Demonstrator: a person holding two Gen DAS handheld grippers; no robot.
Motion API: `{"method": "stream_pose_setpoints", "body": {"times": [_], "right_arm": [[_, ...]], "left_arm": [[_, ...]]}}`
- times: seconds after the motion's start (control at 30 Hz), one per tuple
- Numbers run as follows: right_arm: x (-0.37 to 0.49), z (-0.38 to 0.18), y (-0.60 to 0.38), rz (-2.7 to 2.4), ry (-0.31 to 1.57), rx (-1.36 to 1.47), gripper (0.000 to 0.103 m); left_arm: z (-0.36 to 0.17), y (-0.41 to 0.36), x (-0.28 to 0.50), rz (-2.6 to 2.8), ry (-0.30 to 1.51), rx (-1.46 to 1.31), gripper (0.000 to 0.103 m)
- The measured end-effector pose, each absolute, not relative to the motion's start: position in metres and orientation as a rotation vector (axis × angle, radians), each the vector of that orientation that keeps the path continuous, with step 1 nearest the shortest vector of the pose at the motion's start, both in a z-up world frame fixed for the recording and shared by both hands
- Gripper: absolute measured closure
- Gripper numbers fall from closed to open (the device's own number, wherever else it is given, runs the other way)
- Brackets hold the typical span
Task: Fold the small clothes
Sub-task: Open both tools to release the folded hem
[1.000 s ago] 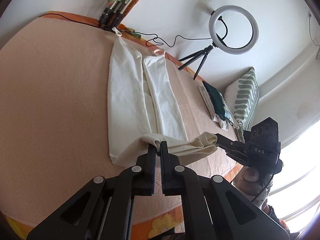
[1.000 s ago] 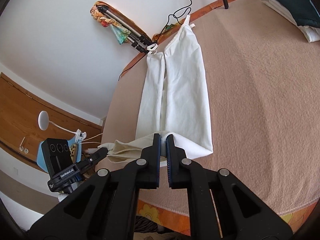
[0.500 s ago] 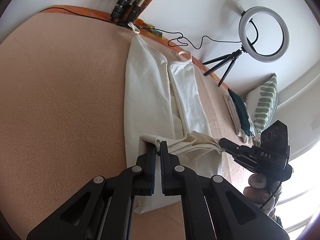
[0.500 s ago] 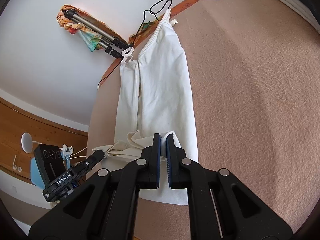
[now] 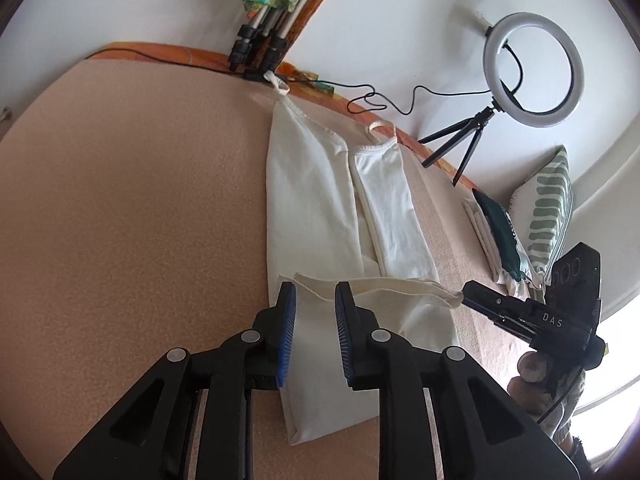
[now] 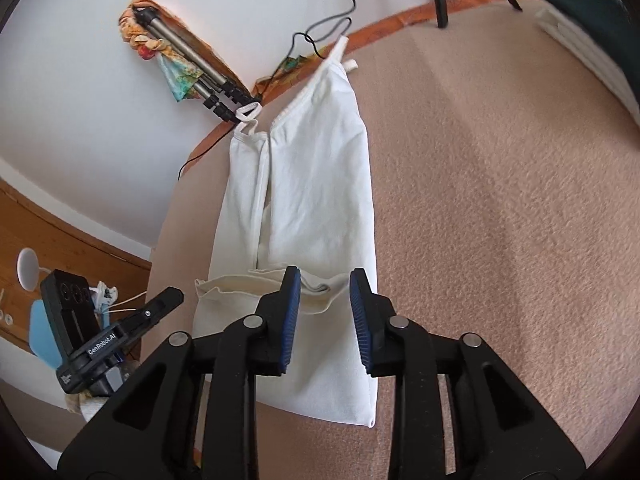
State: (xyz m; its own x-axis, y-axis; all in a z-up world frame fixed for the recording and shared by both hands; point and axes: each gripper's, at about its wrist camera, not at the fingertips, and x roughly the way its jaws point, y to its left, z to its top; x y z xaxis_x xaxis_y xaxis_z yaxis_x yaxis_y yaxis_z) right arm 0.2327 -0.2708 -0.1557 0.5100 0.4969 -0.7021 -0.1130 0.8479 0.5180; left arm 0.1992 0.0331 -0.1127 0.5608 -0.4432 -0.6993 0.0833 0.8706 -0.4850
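Observation:
A cream strap top (image 5: 316,200) lies lengthwise on the peach blanket (image 5: 132,200), its sides folded inward and its bottom hem turned up over the body as a flap (image 5: 372,292). My left gripper (image 5: 315,298) is open just over the flap's left corner, holding nothing. My right gripper (image 6: 325,286) is open over the flap's right corner (image 6: 316,288), empty. The top also shows in the right wrist view (image 6: 316,184). Each gripper appears in the other's view: the right one (image 5: 520,312) and the left one (image 6: 120,328).
A ring light on a tripod (image 5: 532,68) and a folded tripod (image 5: 264,40) stand at the far edge with a black cable (image 5: 376,100). A pile of folded clothes (image 5: 496,236) and a striped pillow (image 5: 548,208) lie at the right.
Both grippers carried the bottom hem up over the top's body, then opened and let it go. The hem now lies as a flap on the garment.

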Motion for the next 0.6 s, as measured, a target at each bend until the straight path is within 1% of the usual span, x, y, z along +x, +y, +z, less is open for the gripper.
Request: {"method": "stream_pose_setpoints", "body": {"times": [0.13,0.2,0.33,0.43,0.6], "right_arm": [[0.213,-0.133,-0.248,0.444,0.9,0.247,0.075],[0.206,-0.131,-0.231,0.49,0.881,0.167,0.075],[0.207,-0.146,-0.201,0.588,0.916,0.092,0.075],[0.216,-0.161,-0.188,0.528,0.939,-0.002,0.075],[0.24,-0.17,-0.216,0.326,0.932,-0.014,0.075]], "left_arm": [[-0.098,0.015,0.178,-0.396,0.865,-0.297,0.085],[-0.1,0.003,0.172,-0.444,0.873,-0.26,0.085],[-0.119,-0.013,0.176,-0.47,0.936,-0.225,0.085],[-0.132,-0.012,0.184,-0.415,0.964,-0.209,0.085],[-0.143,0.005,0.199,-0.284,0.967,-0.19,0.085]]}}
